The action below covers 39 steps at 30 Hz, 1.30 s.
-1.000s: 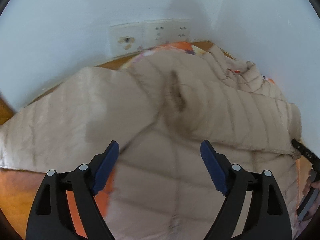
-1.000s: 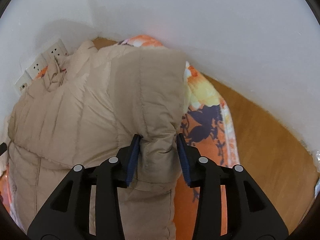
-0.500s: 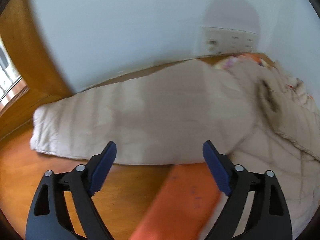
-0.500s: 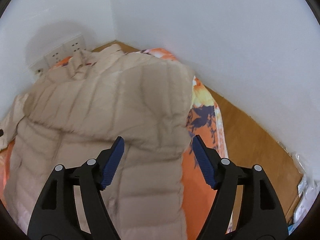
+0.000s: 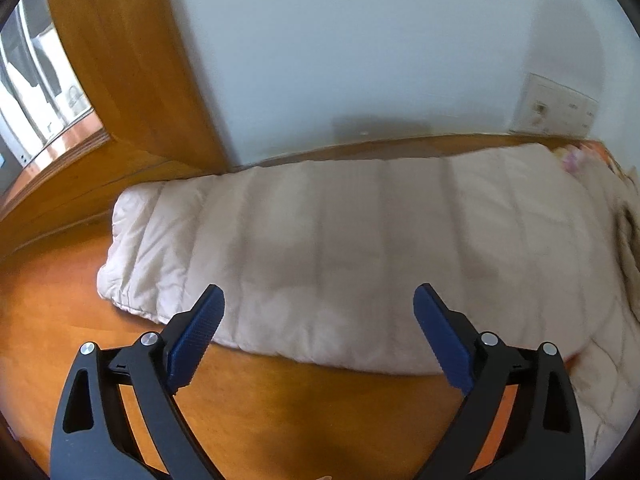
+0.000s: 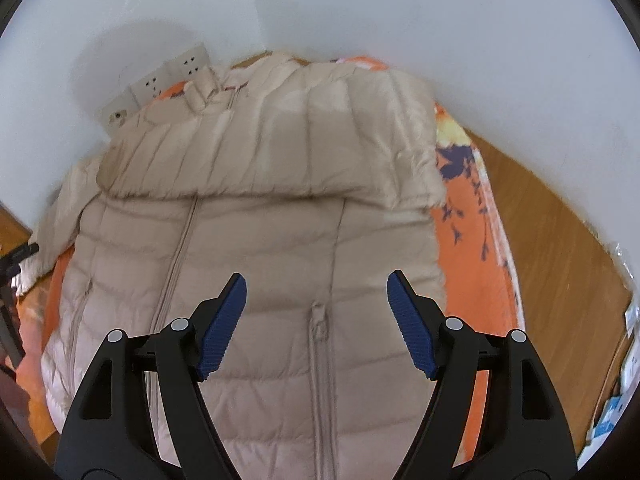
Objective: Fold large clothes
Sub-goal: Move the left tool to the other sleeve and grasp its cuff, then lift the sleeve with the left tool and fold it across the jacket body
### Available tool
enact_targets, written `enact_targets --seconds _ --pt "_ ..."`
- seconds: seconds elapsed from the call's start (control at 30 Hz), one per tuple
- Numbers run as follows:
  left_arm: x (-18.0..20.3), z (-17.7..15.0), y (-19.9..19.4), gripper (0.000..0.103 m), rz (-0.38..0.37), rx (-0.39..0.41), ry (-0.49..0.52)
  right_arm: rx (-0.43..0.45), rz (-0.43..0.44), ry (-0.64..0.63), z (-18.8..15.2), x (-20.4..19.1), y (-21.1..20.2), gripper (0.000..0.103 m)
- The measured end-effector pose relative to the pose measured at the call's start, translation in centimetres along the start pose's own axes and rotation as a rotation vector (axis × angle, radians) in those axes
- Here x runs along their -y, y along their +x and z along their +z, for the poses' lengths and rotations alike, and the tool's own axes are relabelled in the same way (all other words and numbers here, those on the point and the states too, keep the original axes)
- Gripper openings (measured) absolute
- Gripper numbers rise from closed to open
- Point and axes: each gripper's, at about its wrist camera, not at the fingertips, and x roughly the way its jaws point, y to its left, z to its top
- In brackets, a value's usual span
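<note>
Left hand-held gripper [image 5: 316,320] spread, yours to grab outstretched sleeve [image 5: 320,248] | right hand-held gripper [image 6: 316,312] spread over puffer jacket [image 6: 260,240], folded sleeve [image 6: 280,140] resting across chest

Beige down jacket [image 6: 256,240]: quilted puffer cloth, slight sheen, stitched channels; its sleeve [image 5: 340,248] same cloth, softer matt. Orange floral cloth [image 6: 468,264] under it, matt print. Desk [image 5: 300,408]: glossy varnished wood. Gripper pads [image 6: 222,330]: blue ribbed rubbery; arms matt black plastic, metal rivets. Wall sockets [image 6: 160,84]: smooth white plastic.
</note>
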Motion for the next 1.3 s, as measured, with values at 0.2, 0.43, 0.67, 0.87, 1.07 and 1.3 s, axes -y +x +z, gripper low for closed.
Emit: enact_targets --seconds 0.2,0.43,0.67,0.87,1.07,1.3 --pt "-2.5 0.6 1.5 0.093 0.01 -0.004 -0.048 -0.02 -0.005 -0.002 -0.7 -1.2 -0.1 0.075" --pt "-5.3 0.8 4.3 0.097 -0.065 -0.078 -0.145 -0.012 0.0 0.006 -1.2 -3.0 -0.1 0.076" --pt "-4.8 0.2 4.3 0.097 -0.045 -0.034 -0.066 -0.004 0.007 0.045 -1.9 -3.9 -0.2 0.076" --pt "-4.2 -0.7 3.7 0.097 -0.065 -0.016 -0.027 -0.041 0.004 0.091 -3.2 -3.8 0.4 0.076" --pt "-4.1 -2.2 2.0 0.068 -0.1 0.018 0.03 -0.048 -0.014 0.083 -3.6 -4.5 0.4 0.076" --pt "-2.5 -3.4 -0.3 0.011 -0.177 0.029 0.056 0.002 -0.017 0.061 -3.8 -4.5 -0.9 0.076"
